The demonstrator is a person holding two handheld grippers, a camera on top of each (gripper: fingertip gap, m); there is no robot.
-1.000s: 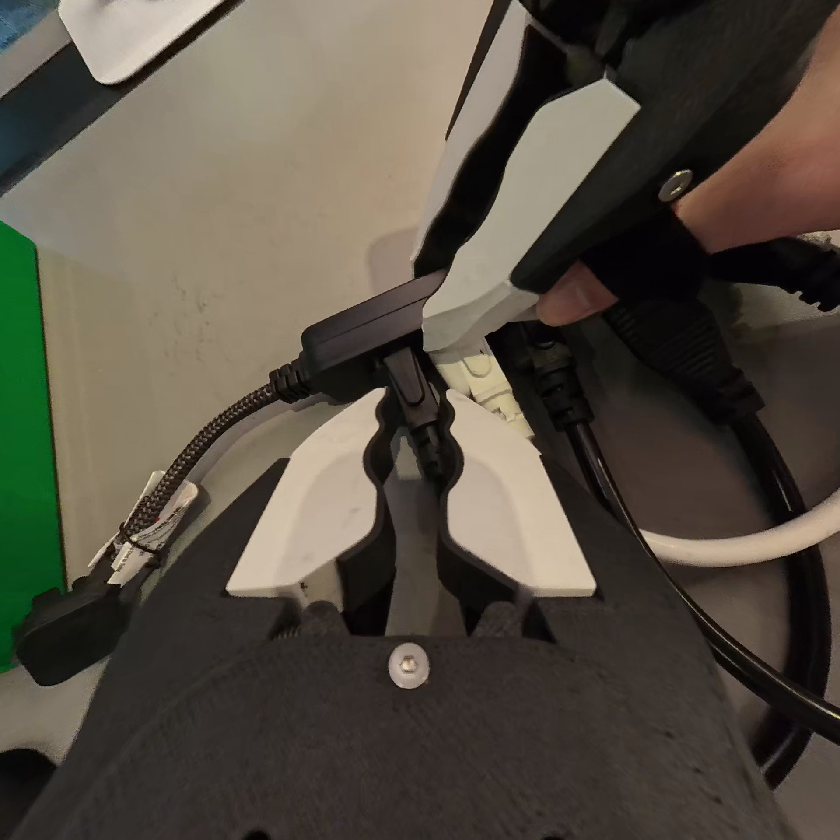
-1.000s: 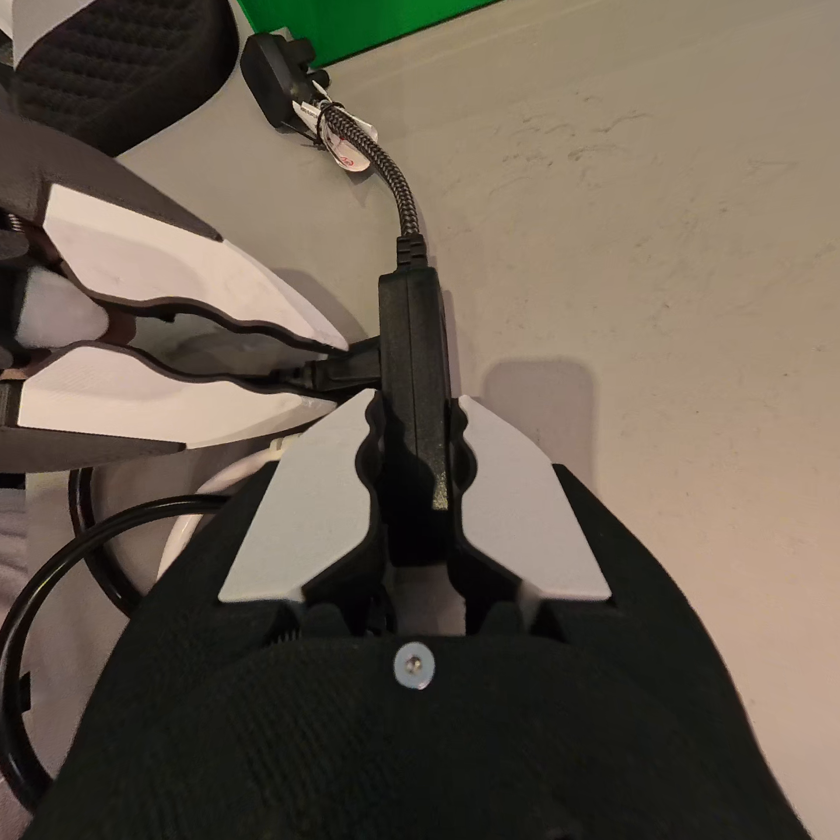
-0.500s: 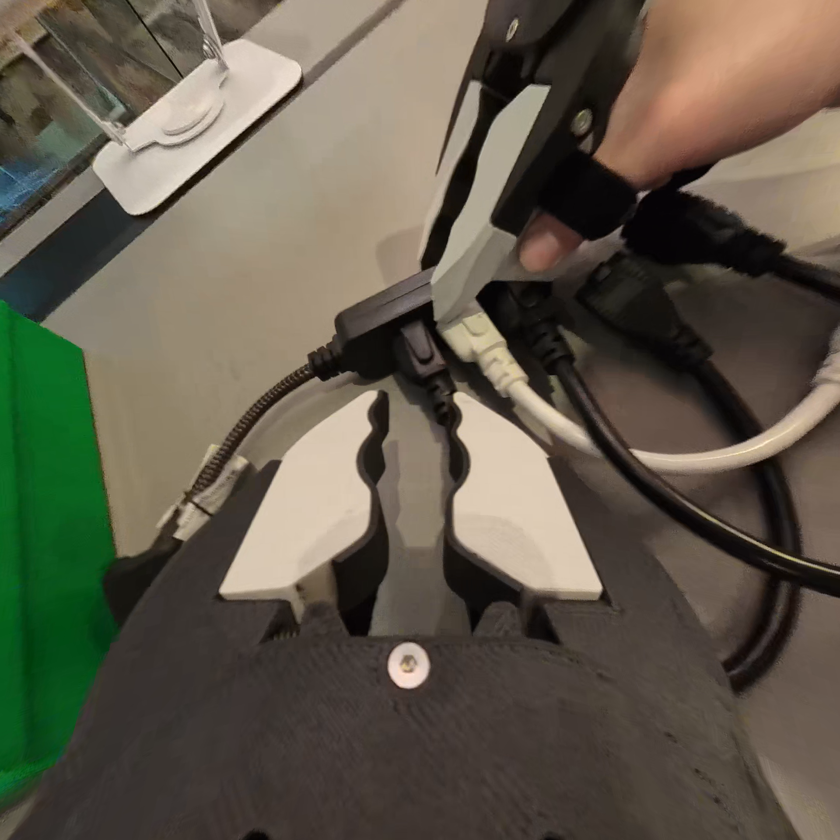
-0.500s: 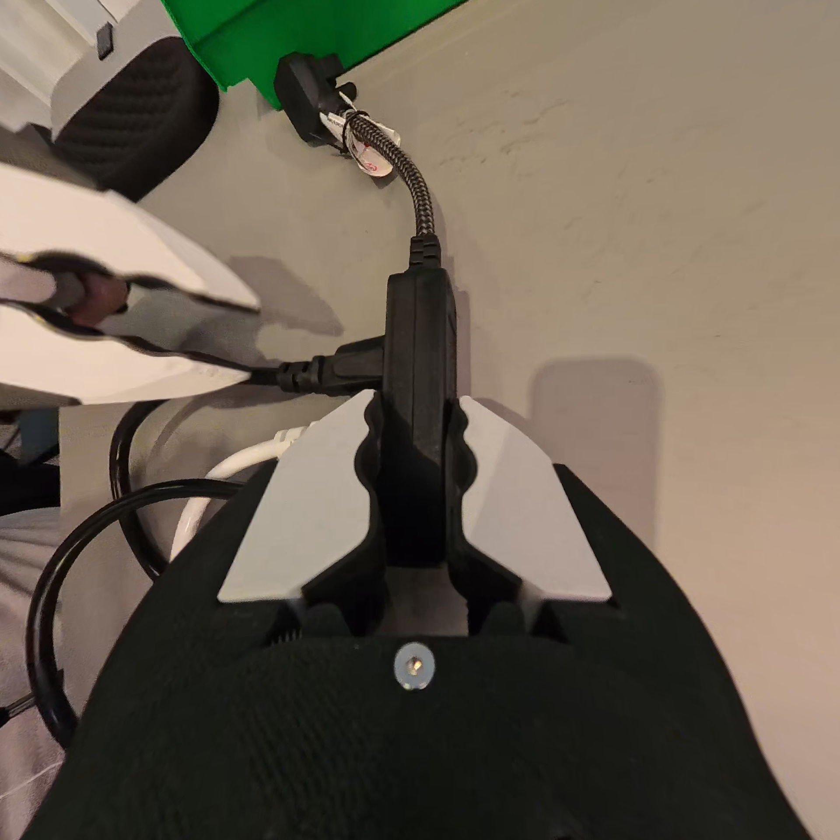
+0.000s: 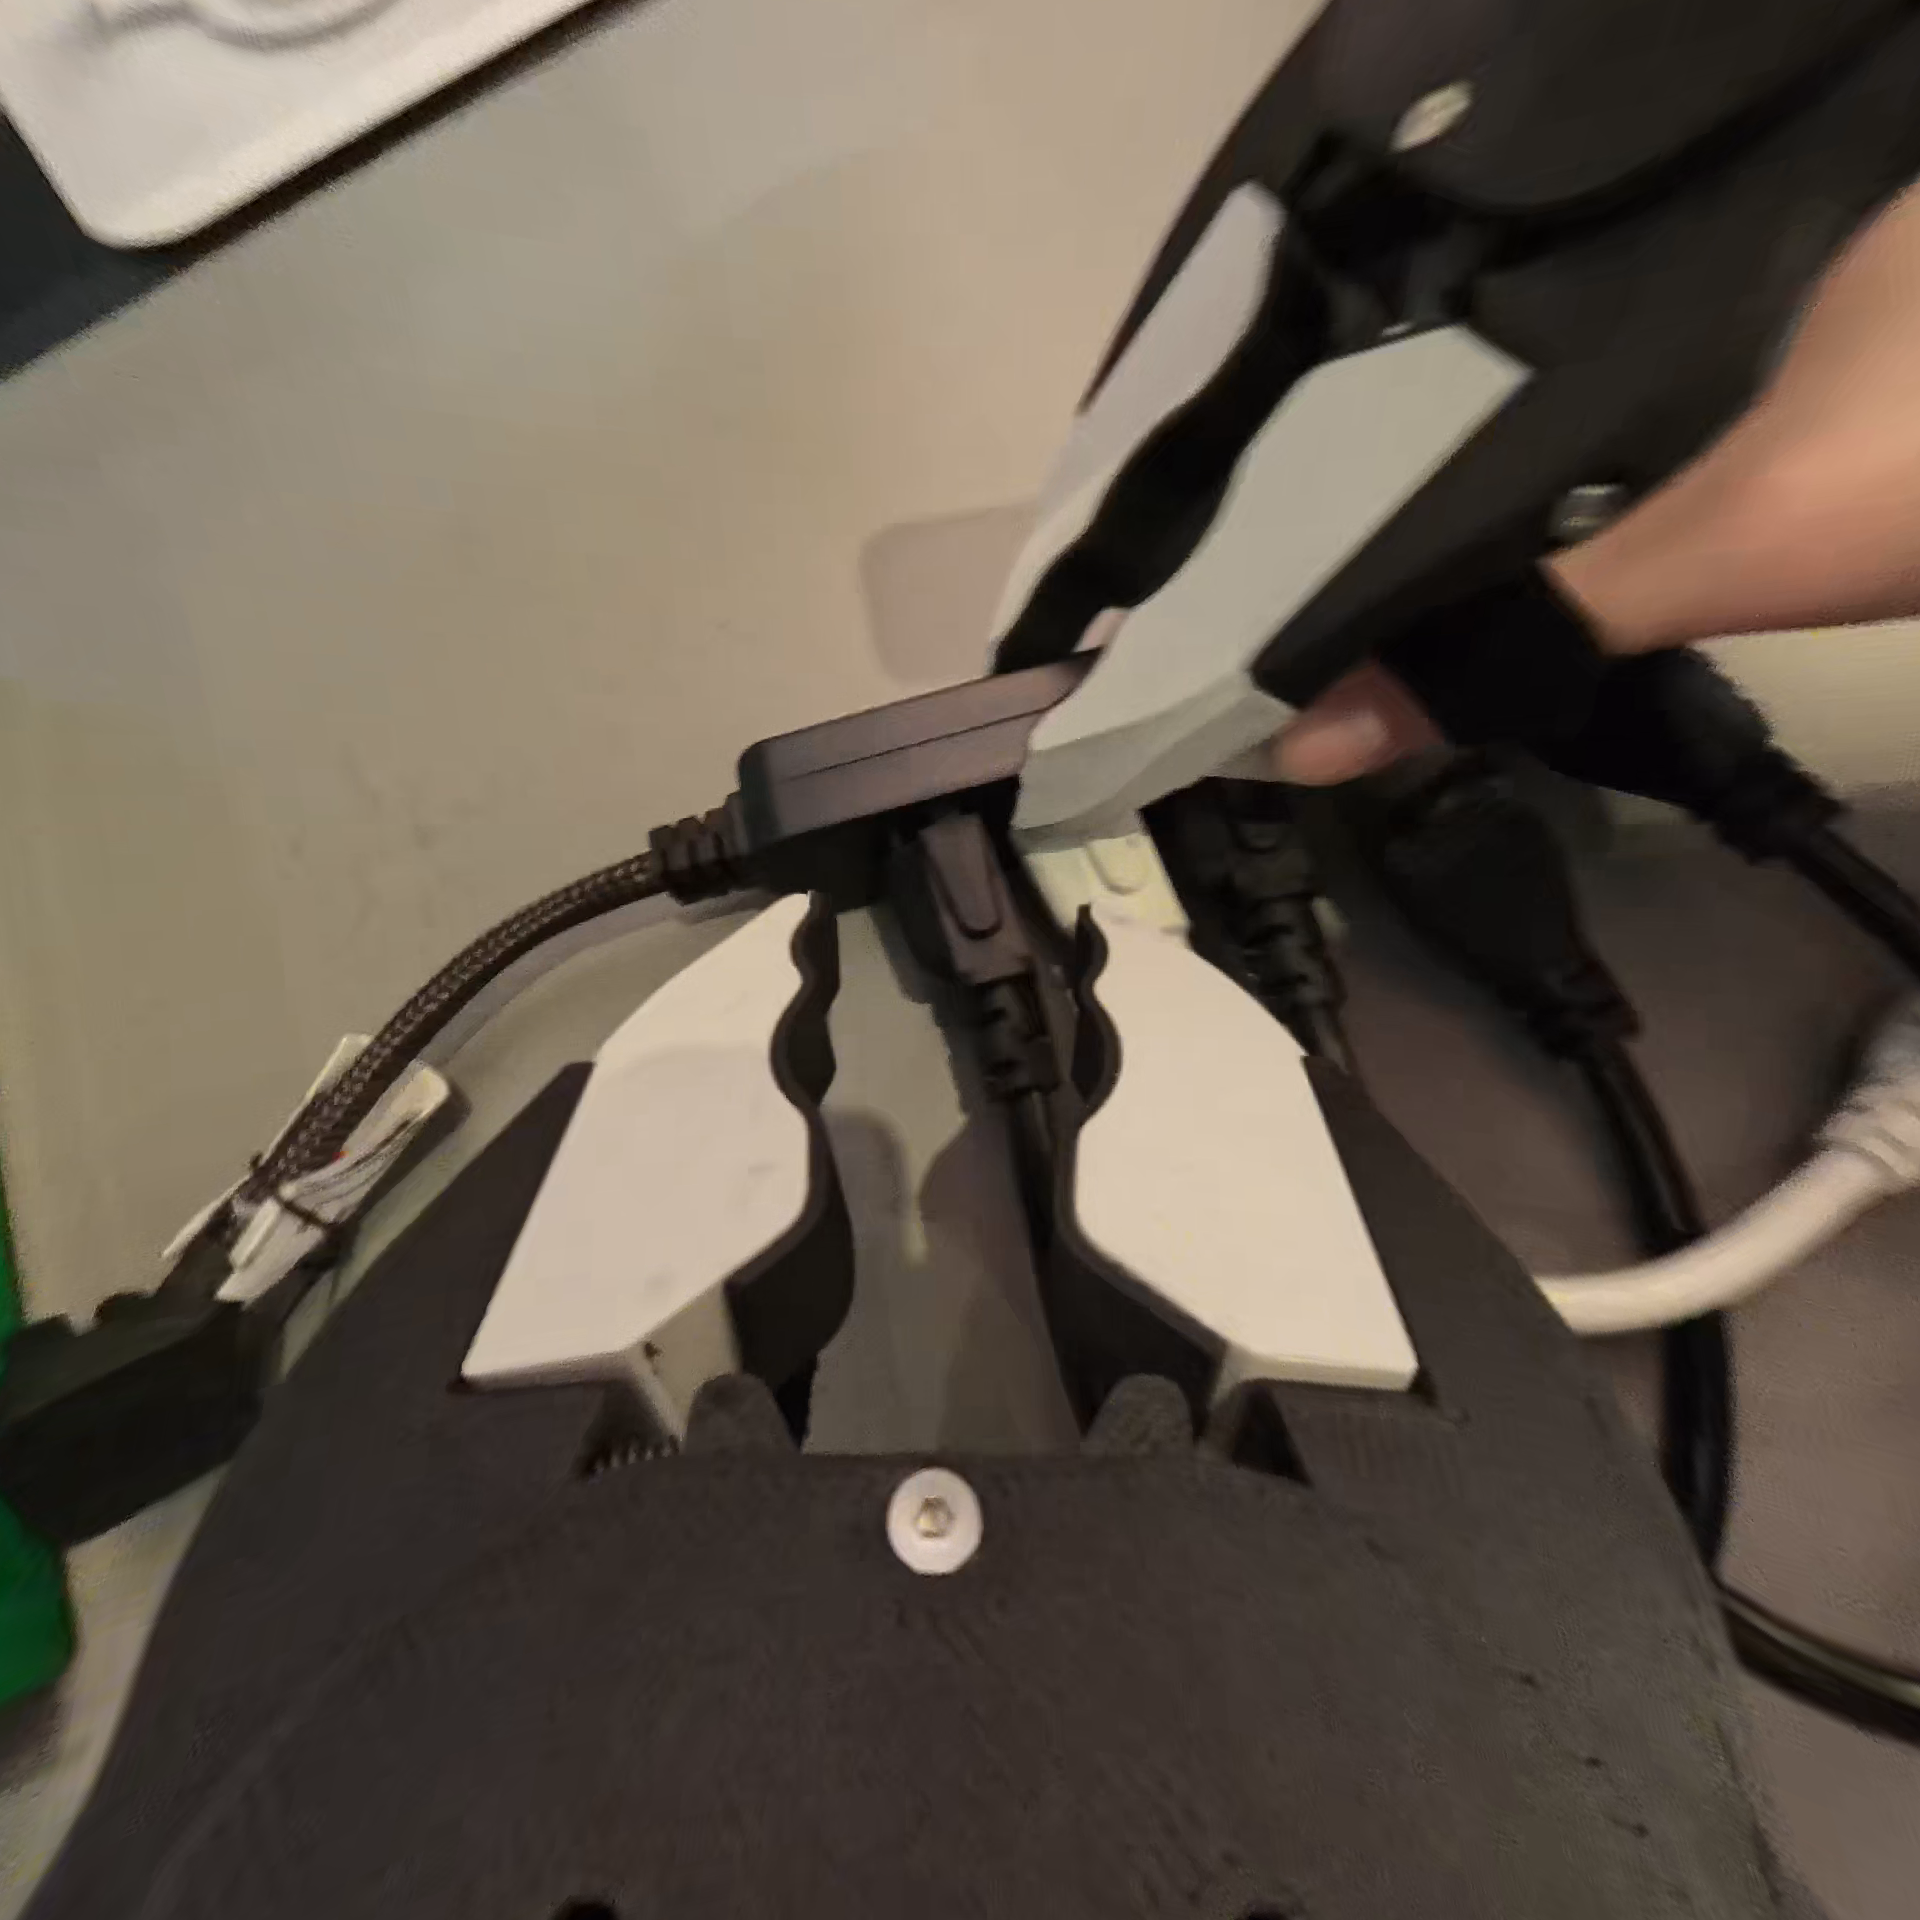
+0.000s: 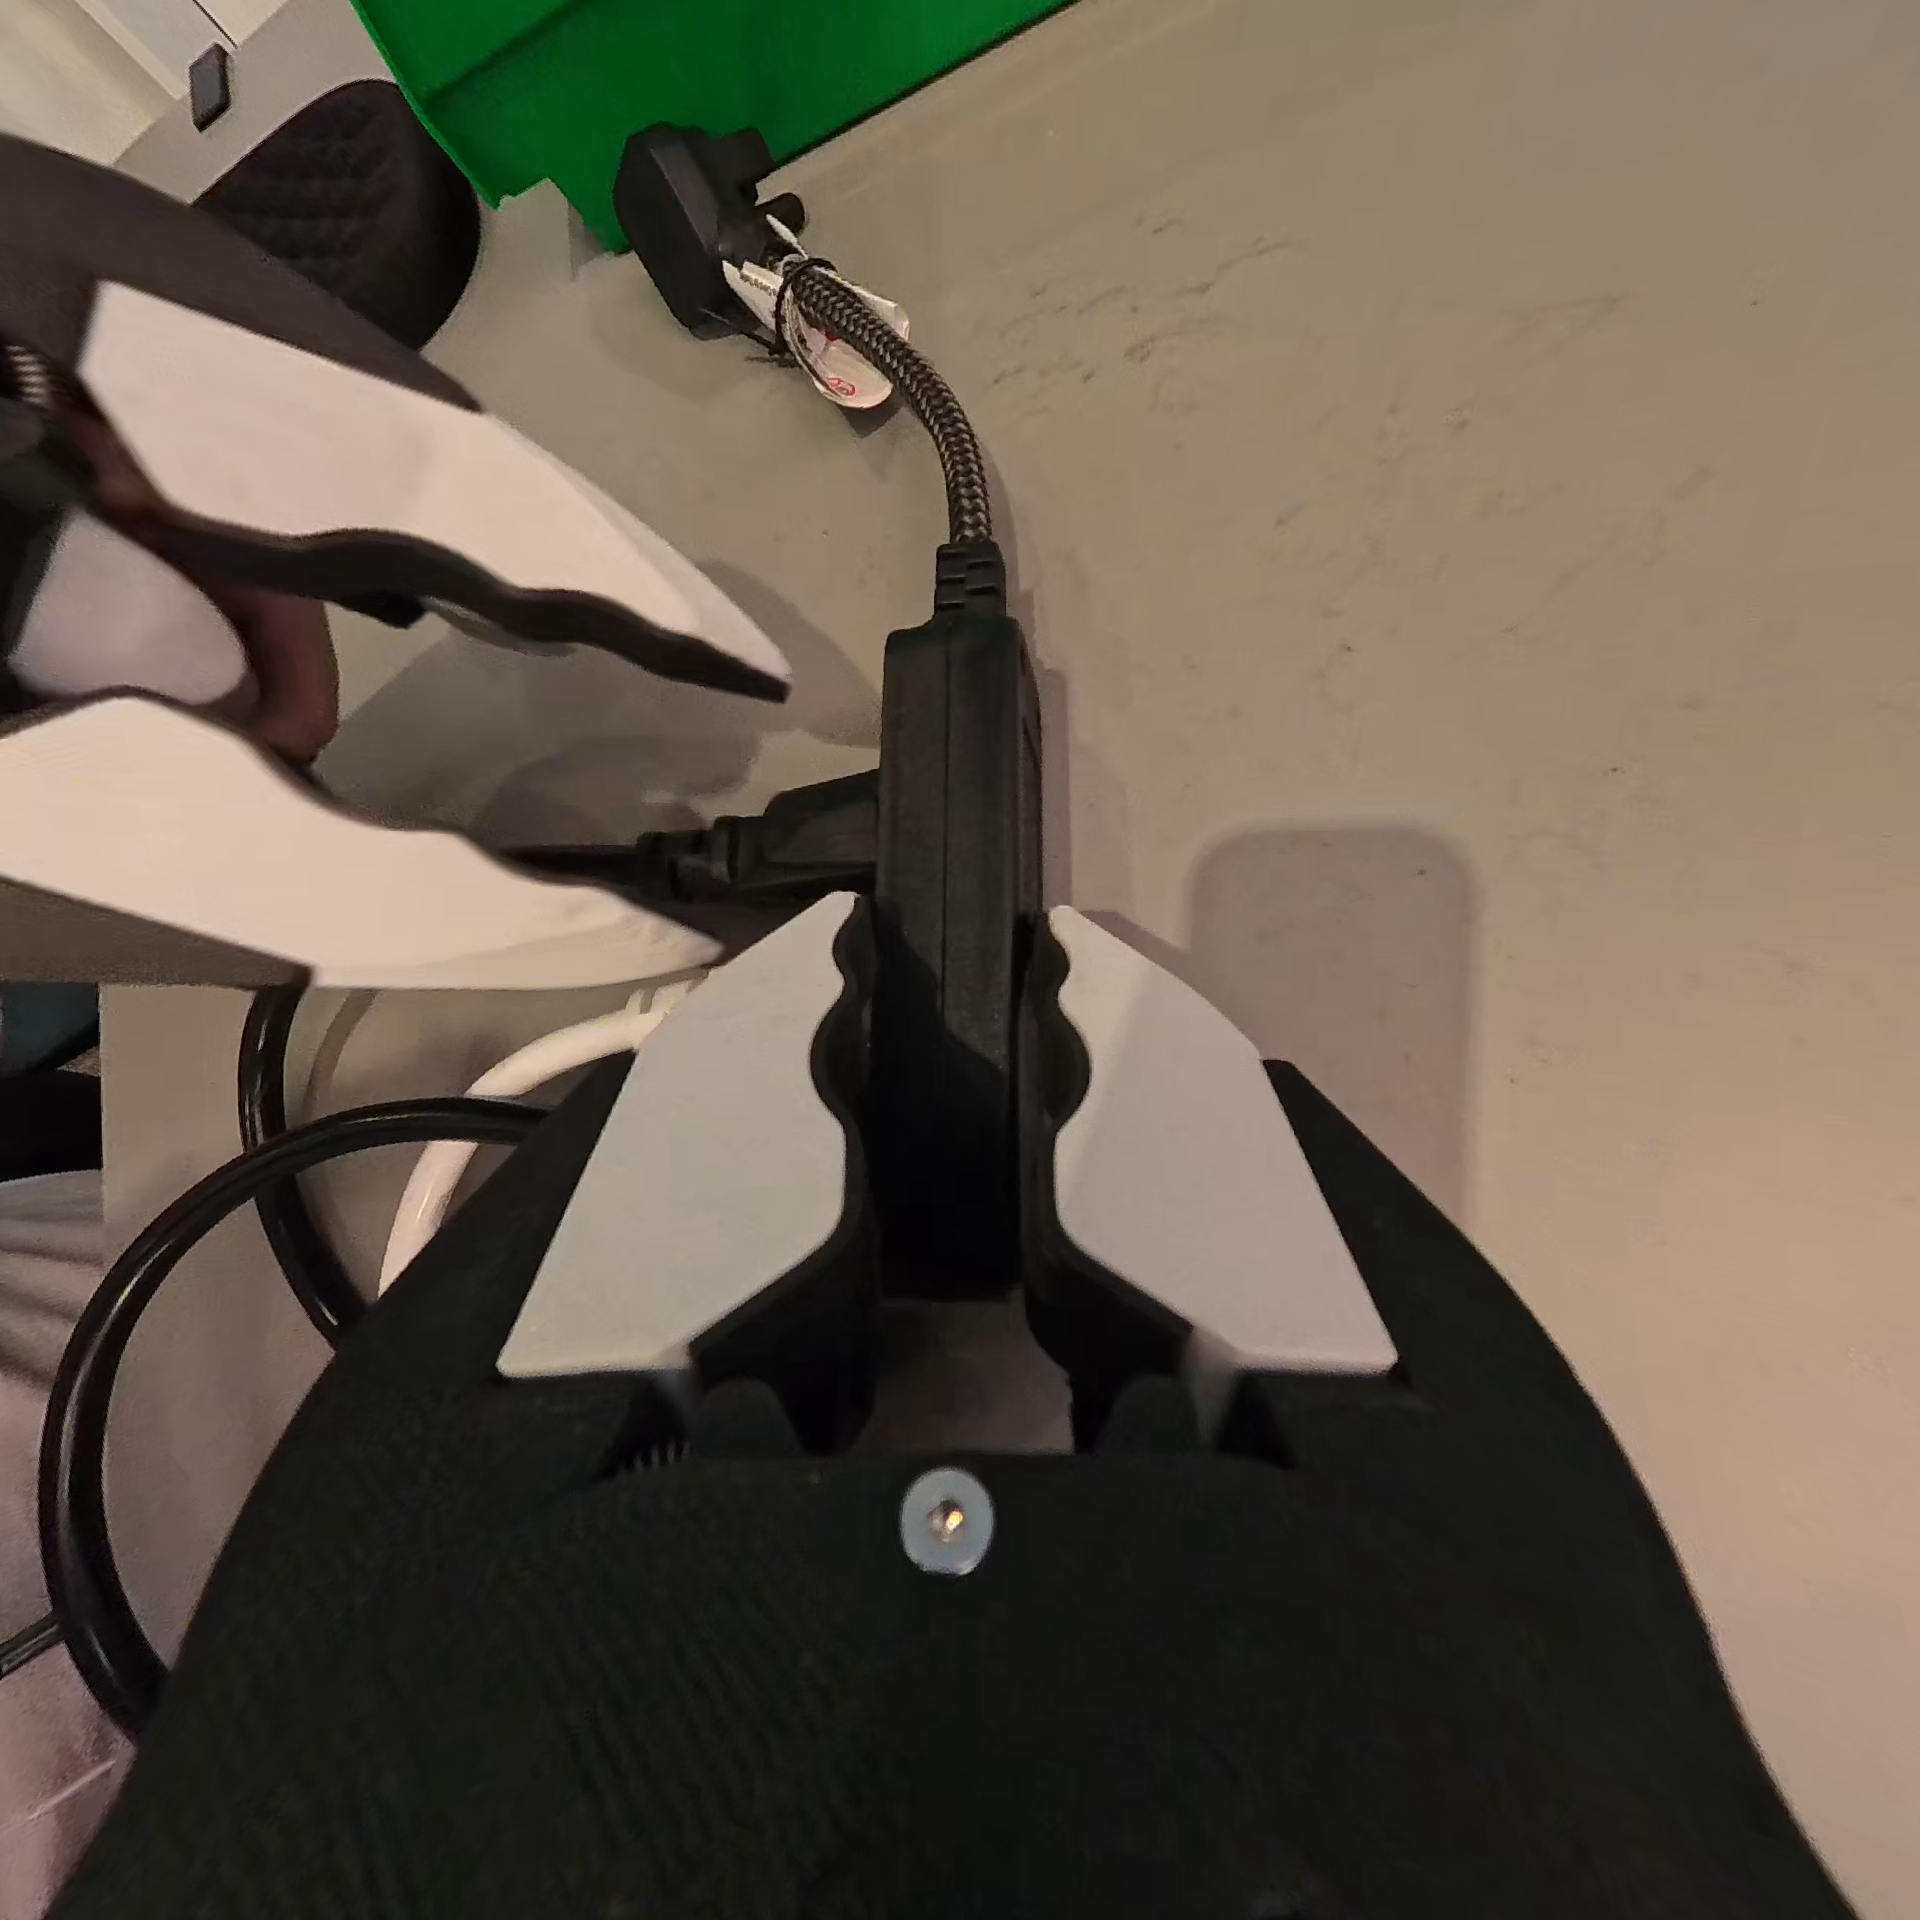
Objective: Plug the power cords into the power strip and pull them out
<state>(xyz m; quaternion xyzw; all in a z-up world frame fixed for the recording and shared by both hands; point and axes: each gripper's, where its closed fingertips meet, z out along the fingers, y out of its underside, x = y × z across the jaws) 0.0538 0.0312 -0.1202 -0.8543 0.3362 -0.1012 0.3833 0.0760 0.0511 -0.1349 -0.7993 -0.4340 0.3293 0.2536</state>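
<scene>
I am gripping the black power strip (image 6: 961, 862) with my right gripper (image 6: 948, 935) — jaws clenched on its two long sides, the strip held on edge just above the beige tabletop (image 6: 1455, 520). Strip's long axis is running straight ahead along my fingers; its braided cable (image 6: 945, 416) is leaving the far end toward a black wall plug (image 6: 686, 223) lying beside the green box (image 6: 644, 73).

My left gripper (image 5: 951, 935) is standing released, jaws apart, w/ the black plug (image 5: 961, 894) sitting between the fingertips but not pinched. That plug is seated in the strip's socket face, pointing back at the left claw, i.e. perpendicular to the strip's long axis. Its cord is running down between the left fingers, closer to the right-hand one.

Key relation for the next move, as I judge it: extraction dir. is straight back along the left claw's own axis — left is the nearer claw, right is only bracing.

Further along the strip, approx. three more plugs are seated: a white plug (image 5: 1117, 857), another black one (image 5: 1247, 894), then a larger black one (image 5: 1475, 862). Exact socket count is hidden by my right fingers.

Containers: only the green box, contents not visible.
</scene>
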